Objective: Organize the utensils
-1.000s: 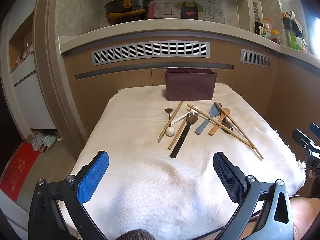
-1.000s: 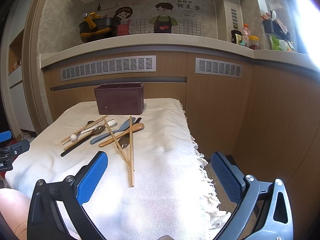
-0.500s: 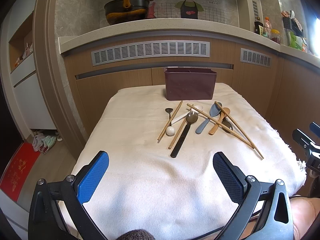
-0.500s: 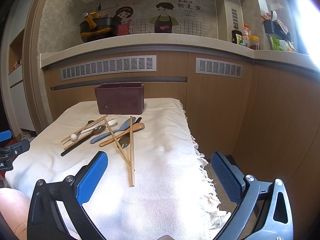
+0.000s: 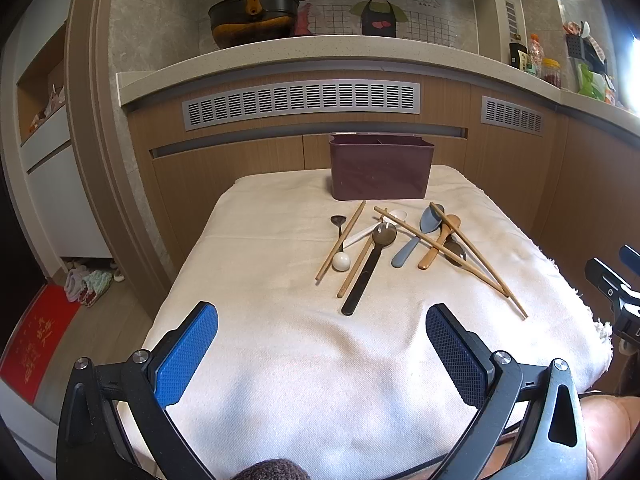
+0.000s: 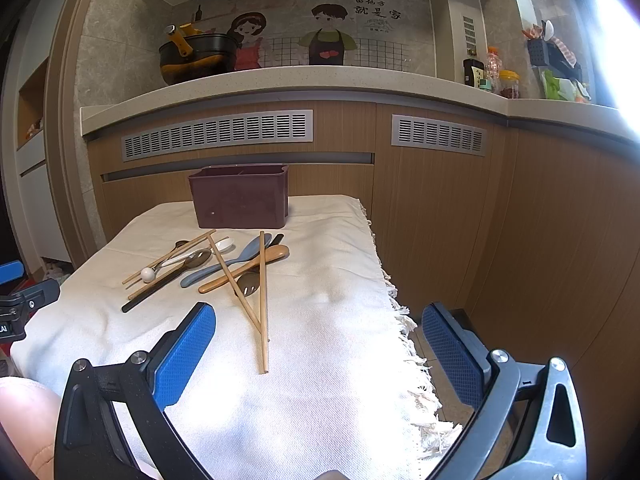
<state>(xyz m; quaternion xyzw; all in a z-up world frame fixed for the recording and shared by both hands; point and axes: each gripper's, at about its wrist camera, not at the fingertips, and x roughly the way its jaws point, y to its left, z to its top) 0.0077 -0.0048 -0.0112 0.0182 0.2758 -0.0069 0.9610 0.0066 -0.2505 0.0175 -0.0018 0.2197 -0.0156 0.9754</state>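
While both tools hover above the near edge of the cloth-covered tabletop [image 5: 280,360], the left tool [image 5: 322,344] and right tool [image 6: 318,344] stand wide open and hold nothing. Utensils lie loose in a pile at mid-cloth: chopsticks [image 5: 476,258], a black-handled spoon [image 5: 368,268], a grey-blue spoon [image 5: 416,238] and a wooden spoon [image 5: 438,242]. Just behind them stands the maroon holder [image 5: 380,170], upright, at the far end.

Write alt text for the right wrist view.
The open right claw hovers, empty, over a white cloth where chopsticks and spoons lie scattered before a maroon bin.
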